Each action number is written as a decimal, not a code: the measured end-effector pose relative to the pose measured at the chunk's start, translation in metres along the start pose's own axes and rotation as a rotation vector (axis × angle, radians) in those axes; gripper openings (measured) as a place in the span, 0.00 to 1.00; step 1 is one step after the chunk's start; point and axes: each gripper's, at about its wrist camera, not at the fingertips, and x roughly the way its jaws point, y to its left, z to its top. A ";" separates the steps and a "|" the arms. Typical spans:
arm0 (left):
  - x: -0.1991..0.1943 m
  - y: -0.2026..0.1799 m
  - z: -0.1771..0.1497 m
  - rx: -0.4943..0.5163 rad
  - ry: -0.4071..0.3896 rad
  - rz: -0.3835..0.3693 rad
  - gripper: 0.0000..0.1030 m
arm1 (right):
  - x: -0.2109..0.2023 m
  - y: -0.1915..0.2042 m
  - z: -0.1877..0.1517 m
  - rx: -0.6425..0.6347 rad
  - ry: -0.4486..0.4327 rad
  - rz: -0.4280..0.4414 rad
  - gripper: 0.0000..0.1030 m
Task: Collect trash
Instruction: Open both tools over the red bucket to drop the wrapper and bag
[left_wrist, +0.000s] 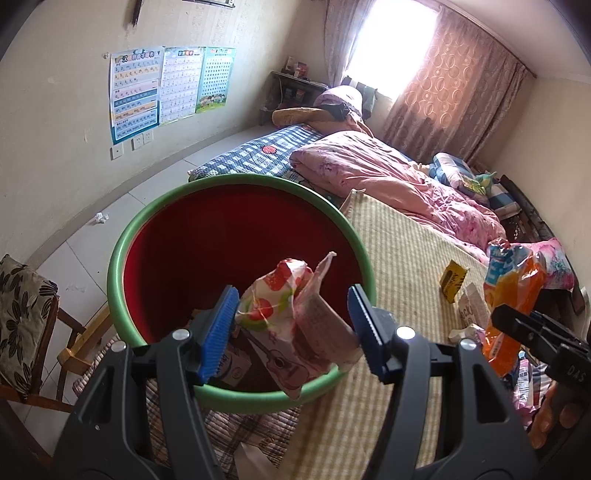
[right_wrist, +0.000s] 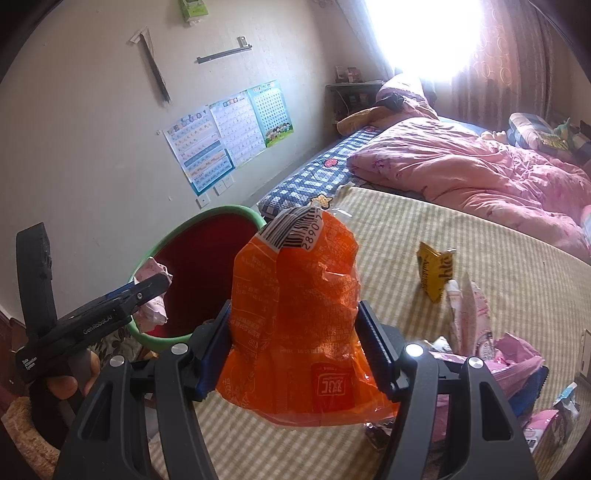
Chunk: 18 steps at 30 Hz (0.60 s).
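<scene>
Clamped in the right gripper (right_wrist: 295, 345), a crinkly orange plastic snack bag (right_wrist: 295, 314) looks light, soft and slippery, held mid-body beside the green-rimmed red plastic bin (left_wrist: 236, 258). Over that bin, the left gripper (left_wrist: 293, 328) pinches a limp strawberry-print wrapper (left_wrist: 273, 302).

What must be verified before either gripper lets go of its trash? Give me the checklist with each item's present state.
1. Left gripper has trash: ok, it holds a strawberry-print wrapper between its blue pads.
2. That wrapper is over the bin: ok, it hangs above the red inside, near the closest rim.
3. Right gripper has trash: ok, it is shut on the orange bag.
4. Orange bag over the bin: not ok, it is above the striped mat, beside the bin.
5. Room in the bin: ok, much red wall shows.
6. More trash left: not ok, the yellow packet lies on the mat.
</scene>
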 end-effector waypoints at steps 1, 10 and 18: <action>0.002 0.002 0.000 0.001 0.003 -0.001 0.58 | 0.002 0.003 0.001 -0.002 0.000 -0.001 0.61; 0.009 0.027 0.007 0.002 0.018 0.013 0.58 | 0.023 0.038 0.015 -0.046 0.008 0.010 0.61; 0.012 0.037 0.013 0.006 0.008 0.015 0.58 | 0.047 0.066 0.025 -0.110 0.027 0.018 0.62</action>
